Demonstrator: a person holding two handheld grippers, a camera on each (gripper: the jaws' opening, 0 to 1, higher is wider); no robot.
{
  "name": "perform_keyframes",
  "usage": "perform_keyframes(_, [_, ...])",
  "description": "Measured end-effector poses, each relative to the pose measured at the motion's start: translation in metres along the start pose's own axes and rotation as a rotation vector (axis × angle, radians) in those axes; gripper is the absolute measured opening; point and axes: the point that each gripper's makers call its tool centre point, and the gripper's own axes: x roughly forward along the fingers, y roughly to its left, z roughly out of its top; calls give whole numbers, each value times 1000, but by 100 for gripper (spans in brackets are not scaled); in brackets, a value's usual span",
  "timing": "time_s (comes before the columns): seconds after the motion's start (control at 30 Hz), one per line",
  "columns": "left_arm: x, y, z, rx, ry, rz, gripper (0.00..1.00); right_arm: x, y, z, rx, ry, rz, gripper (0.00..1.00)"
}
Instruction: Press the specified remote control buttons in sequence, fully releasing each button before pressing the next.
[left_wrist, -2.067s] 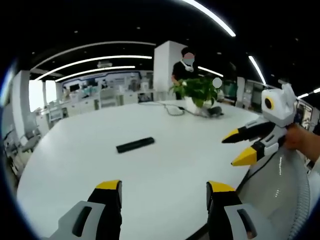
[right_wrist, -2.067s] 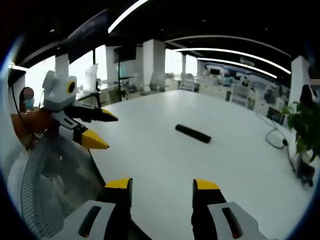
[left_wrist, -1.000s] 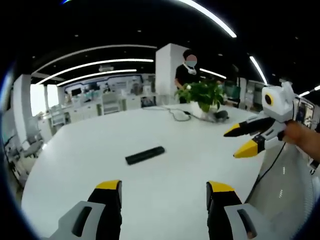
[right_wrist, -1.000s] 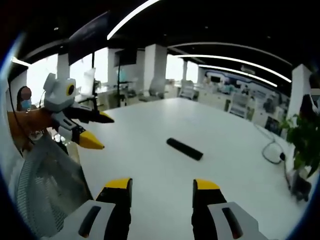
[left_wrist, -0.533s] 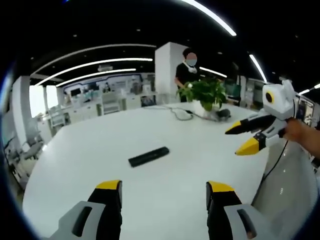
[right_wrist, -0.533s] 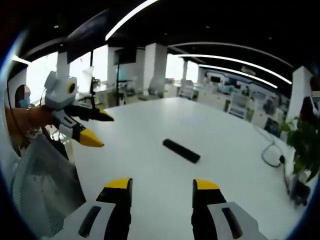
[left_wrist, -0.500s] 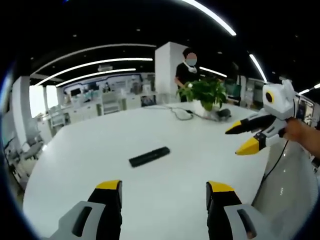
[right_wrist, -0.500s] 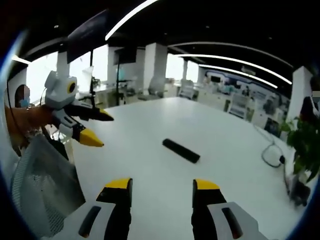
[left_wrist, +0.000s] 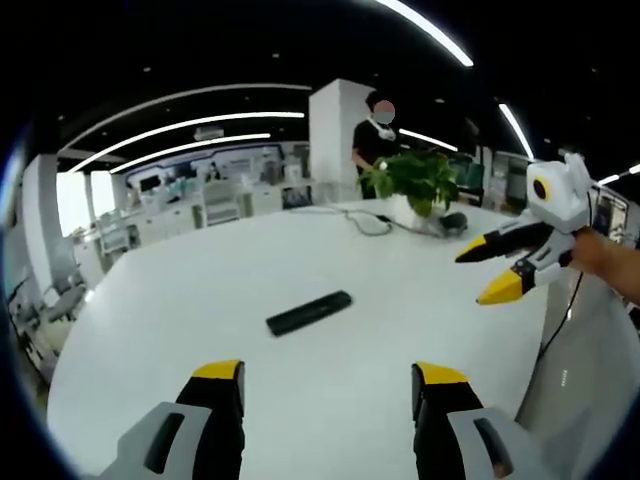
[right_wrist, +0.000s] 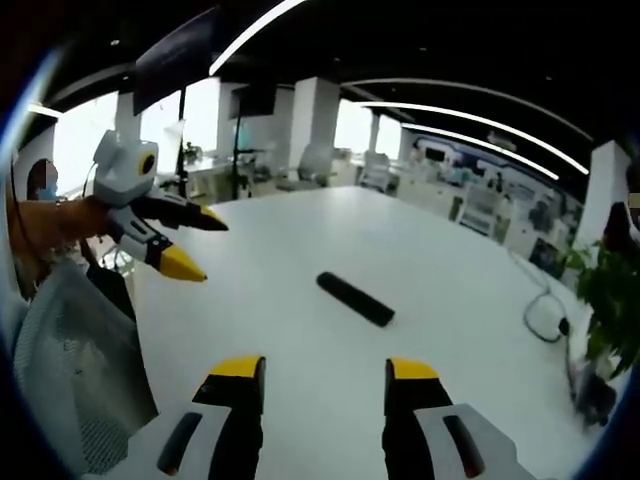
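Observation:
A slim black remote control (left_wrist: 309, 313) lies flat on the white table (left_wrist: 180, 300), well ahead of my left gripper (left_wrist: 328, 372), which is open and holds nothing. Seen from the right gripper view, the same remote control (right_wrist: 355, 299) lies ahead of my right gripper (right_wrist: 325, 368), also open and empty. The right gripper (left_wrist: 492, 270) enters the left gripper view from the right, jaws apart, held above the table edge. The left gripper (right_wrist: 190, 244) enters the right gripper view from the left, jaws apart too.
A potted green plant (left_wrist: 415, 183) and a cable (left_wrist: 365, 222) sit at the far side of the table, with a person (left_wrist: 375, 140) standing behind them. A mesh chair back (right_wrist: 70, 370) stands by the near table edge. Office desks fill the background.
Both views have crept forward over the table, so the remote control looks slightly nearer. The remote itself has not moved and both grippers stay open.

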Motion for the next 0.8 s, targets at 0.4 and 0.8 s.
perform_keyframes(0.4, [16, 12, -3, 26, 27, -7, 69, 16, -8, 1, -25, 19, 10, 44])
perform_keyframes(0.8, [34, 30, -10, 52, 62, -15, 68, 31, -20, -2, -56, 48, 18, 43])
